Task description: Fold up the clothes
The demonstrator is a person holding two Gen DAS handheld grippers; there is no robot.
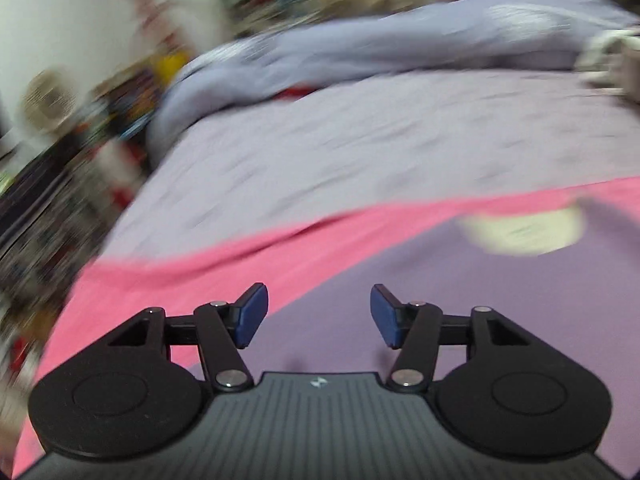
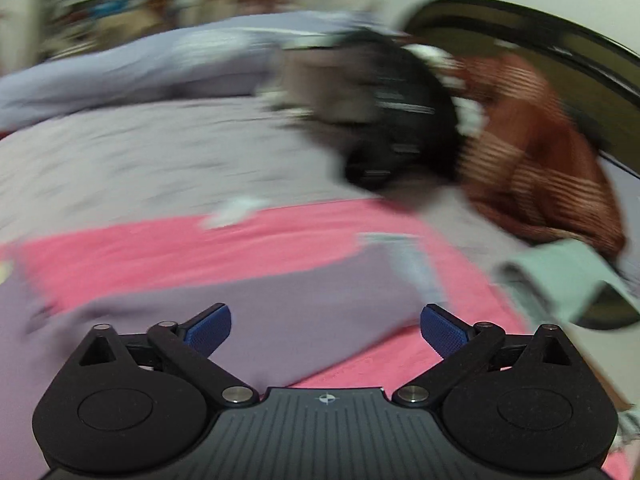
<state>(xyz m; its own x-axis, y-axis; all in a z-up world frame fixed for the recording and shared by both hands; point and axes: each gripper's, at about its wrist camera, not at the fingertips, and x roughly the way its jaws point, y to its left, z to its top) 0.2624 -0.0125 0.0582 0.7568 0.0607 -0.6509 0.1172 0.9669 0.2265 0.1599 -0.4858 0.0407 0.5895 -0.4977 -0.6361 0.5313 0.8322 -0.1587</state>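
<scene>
A lilac garment (image 1: pixel 460 288) lies flat on a pink cloth (image 1: pixel 200 264) spread over the bed; a pale yellow round patch (image 1: pixel 524 228) shows on it. My left gripper (image 1: pixel 319 314) hovers over the lilac garment's edge, open, nothing between its blue pads. In the right wrist view the same lilac garment (image 2: pixel 260 300) lies on the pink cloth (image 2: pixel 160 248). My right gripper (image 2: pixel 326 330) is open wide above it, with nothing held. Both views are blurred by motion.
A lavender bedsheet (image 1: pixel 360 148) covers the bed, with a bunched blue-grey duvet (image 1: pixel 380 40) at the far side. A black garment (image 2: pixel 400 120), a rust striped one (image 2: pixel 528 144) and a mint cloth (image 2: pixel 568 276) lie to the right. Clutter (image 1: pixel 60 184) lines the left edge.
</scene>
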